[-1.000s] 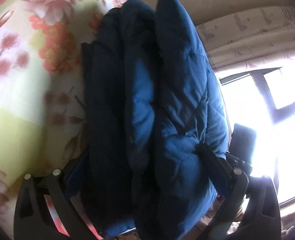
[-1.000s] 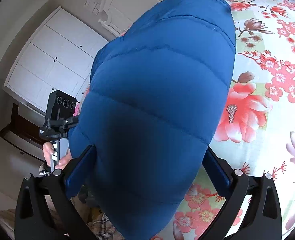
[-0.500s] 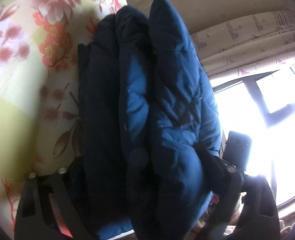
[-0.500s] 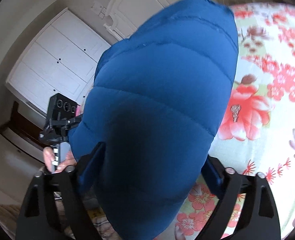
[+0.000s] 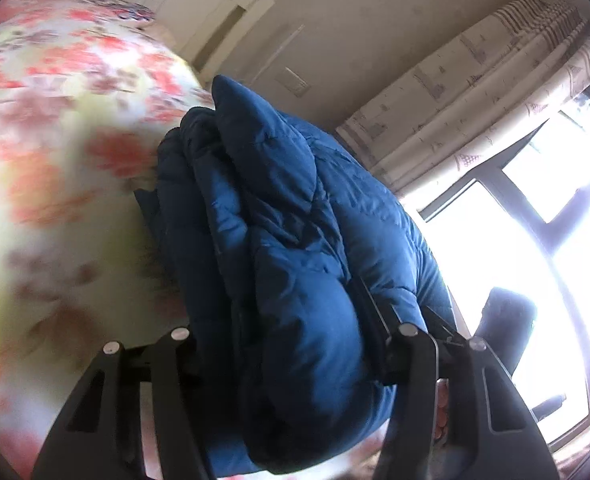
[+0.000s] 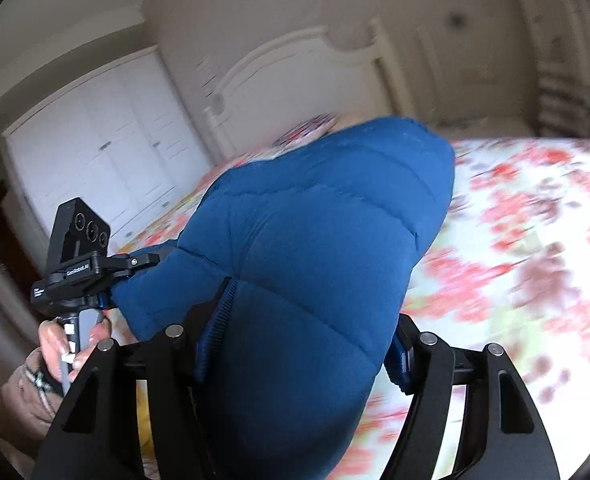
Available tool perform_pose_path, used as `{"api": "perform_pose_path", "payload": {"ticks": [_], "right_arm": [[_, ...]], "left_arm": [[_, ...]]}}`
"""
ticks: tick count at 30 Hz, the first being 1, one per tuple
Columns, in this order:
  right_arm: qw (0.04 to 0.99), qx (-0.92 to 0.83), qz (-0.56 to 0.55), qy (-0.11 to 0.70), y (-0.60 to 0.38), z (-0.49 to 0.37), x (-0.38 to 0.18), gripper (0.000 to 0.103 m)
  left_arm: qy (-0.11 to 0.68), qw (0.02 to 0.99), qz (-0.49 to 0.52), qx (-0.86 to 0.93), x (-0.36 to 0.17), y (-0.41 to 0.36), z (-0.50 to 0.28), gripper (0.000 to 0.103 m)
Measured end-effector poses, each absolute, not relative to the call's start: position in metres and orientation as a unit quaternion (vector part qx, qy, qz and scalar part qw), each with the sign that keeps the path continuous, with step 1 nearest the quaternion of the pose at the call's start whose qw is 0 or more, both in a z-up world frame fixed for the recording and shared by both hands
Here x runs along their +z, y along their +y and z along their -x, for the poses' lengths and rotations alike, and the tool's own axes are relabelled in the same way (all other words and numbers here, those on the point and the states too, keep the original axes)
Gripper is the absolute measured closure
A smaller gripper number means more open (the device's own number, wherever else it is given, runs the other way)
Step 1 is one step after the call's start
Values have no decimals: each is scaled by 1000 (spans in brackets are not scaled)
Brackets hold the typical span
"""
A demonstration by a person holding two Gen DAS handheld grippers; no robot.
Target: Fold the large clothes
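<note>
A blue puffy quilted jacket is folded into a thick bundle over the floral bedspread. My left gripper is shut on one end of the bundle, its layers squeezed between the fingers. In the right wrist view the jacket fills the middle and my right gripper is shut on its other end. The left gripper unit, held by a hand, shows at the far left of that view. The jacket hides both grippers' fingertips.
The bed has a white headboard at the far end. White wardrobe doors stand to the left. A curtain and a bright window are on the other side.
Both grippers have lifted and tilted upward with the jacket bundle; the headboard, wall and wardrobe now show more. The grips stay closed.
</note>
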State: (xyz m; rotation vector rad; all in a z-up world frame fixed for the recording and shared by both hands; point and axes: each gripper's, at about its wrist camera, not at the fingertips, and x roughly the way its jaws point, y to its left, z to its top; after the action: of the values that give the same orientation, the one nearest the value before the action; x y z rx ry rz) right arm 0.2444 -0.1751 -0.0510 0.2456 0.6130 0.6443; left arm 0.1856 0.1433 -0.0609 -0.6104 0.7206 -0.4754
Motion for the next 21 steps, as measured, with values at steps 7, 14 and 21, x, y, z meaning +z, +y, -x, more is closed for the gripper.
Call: {"api": "perform_pose_path", "payload": {"ticks": [7,14,21], "right_arm": [[923,202,-132,299,-250,-287,-64,38],[906,162,-183,347,-314,-306,-90,14],[947,63,-98,299,-297,-279,-47,4]], "left_arm": [[359,854,283,-247,-79,53,-258,48],[371,862,252,-237,-86,15,-280,40],[362,871,257,-212,-91,23,-262,26]]}}
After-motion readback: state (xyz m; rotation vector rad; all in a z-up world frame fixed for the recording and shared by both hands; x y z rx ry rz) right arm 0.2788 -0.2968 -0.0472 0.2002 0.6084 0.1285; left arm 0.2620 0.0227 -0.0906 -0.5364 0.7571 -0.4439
